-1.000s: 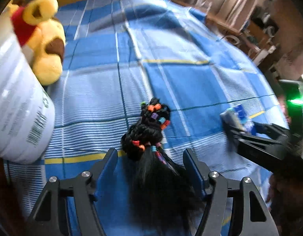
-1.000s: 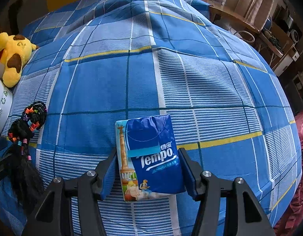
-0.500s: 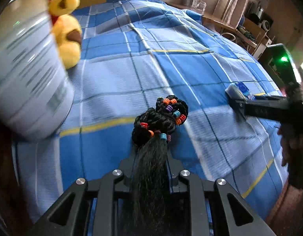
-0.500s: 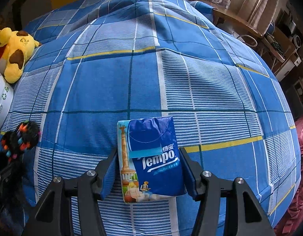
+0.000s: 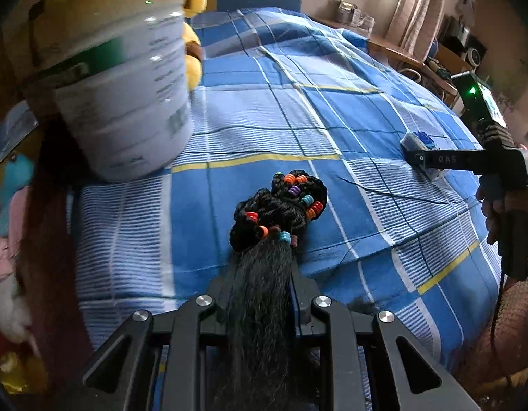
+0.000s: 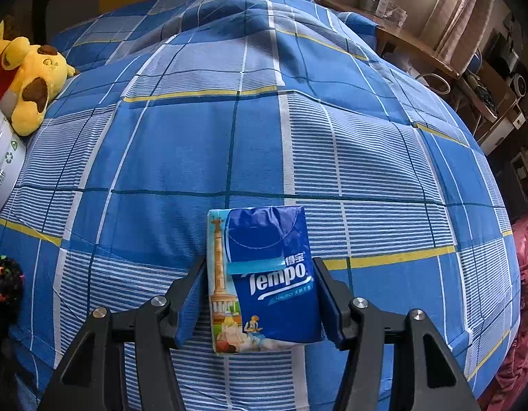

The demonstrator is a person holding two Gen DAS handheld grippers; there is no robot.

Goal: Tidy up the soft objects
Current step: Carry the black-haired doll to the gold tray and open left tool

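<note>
A black hair piece [image 5: 281, 212] with coloured beads is caught by its loose tail in my left gripper [image 5: 262, 274], which is shut on it. Its beaded knot lies ahead of the fingertips over the blue checked bed cover [image 5: 298, 120], and shows at the left edge of the right wrist view as the hair piece [image 6: 5, 281]. My right gripper [image 6: 260, 267] is shut on a blue Tempo tissue pack [image 6: 264, 274], low over the bed cover [image 6: 229, 137]. From the left wrist view, the right gripper [image 5: 421, 157] and tissue pack [image 5: 416, 138] sit far right.
A tall white can [image 5: 126, 102] with its top open stands close at upper left, seen also as the can [image 6: 0, 157]. A yellow plush toy [image 6: 31, 78] lies behind it. Soft toys [image 5: 10, 188] crowd the left edge. A desk and shelves [image 6: 486, 78] stand right of the bed.
My left gripper has shut on the hair piece's tail and carried it left toward the white can, which now looms larger. The right gripper and tissue pack have stayed put.
</note>
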